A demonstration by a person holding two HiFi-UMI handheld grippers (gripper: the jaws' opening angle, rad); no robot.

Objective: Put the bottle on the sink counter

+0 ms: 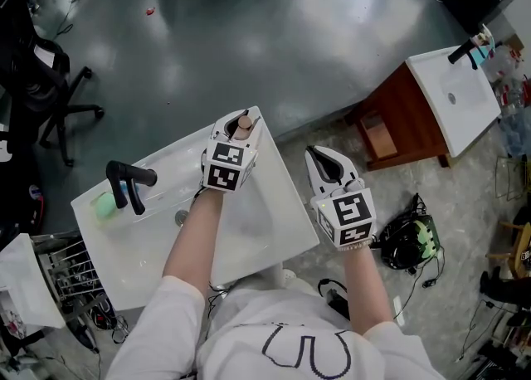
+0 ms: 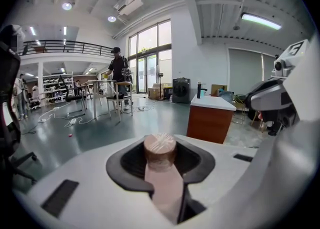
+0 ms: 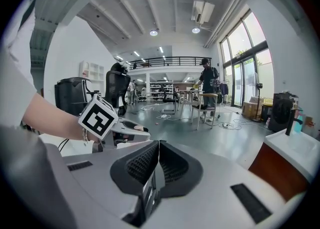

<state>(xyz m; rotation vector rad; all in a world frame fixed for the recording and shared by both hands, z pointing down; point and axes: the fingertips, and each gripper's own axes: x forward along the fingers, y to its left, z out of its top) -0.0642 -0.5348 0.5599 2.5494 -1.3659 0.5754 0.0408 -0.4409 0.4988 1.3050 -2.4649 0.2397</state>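
Observation:
A pale pink bottle (image 1: 243, 126) with a brown round cap stands between the jaws of my left gripper (image 1: 241, 119), which is shut on it. In the head view the bottle hangs over the far right corner of the white sink counter (image 1: 278, 216). The left gripper view shows the bottle (image 2: 162, 173) clamped upright, its cap level with the gripper (image 2: 161, 149) tips. My right gripper (image 1: 325, 159) hovers off the counter's right edge, shut with nothing in it. In its own view the right gripper (image 3: 158, 145) shows its ribbed pads pressed together.
A black faucet (image 1: 129, 184), a green object (image 1: 104, 206) and a drain (image 1: 181, 217) are on the sink's left. A second sink cabinet (image 1: 440, 104) stands at the right, a black chair (image 1: 46, 92) at the left, a headset and cables (image 1: 411, 239) on the floor.

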